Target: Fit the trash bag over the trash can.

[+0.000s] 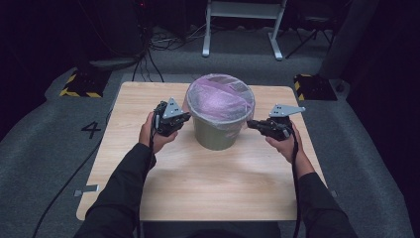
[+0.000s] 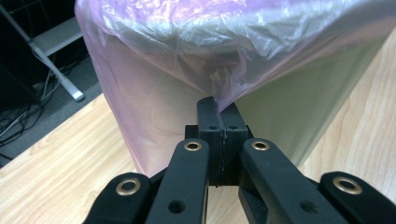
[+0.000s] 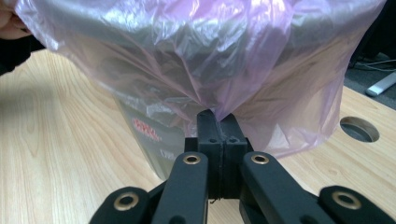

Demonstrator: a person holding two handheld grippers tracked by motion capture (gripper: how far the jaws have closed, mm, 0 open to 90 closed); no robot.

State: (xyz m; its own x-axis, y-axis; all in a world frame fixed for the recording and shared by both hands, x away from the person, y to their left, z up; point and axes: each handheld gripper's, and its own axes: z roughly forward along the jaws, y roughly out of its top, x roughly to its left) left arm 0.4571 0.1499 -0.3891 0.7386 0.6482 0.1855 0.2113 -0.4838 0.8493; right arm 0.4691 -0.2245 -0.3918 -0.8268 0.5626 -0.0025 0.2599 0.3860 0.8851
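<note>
My fingers (image 2: 219, 122) both sides pinched on bag (image 1: 220, 101) hem; pull down evenly, keep bin (image 1: 214, 135) steady on counter (image 1: 208, 183).

Left tool (image 1: 184, 118) and right tool (image 1: 251, 124) are clamped tight, pointing inward.

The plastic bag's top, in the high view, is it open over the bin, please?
No, the plastic bag stretches flat across the mouth of the bin, covering it like a lid.

The bin (image 1: 219, 130) is standing mid-bench, blocking the way between the left gripper (image 1: 186, 117) and right gripper (image 1: 250, 124); bare bench (image 1: 213, 183) is lying open nearer the person.
</note>
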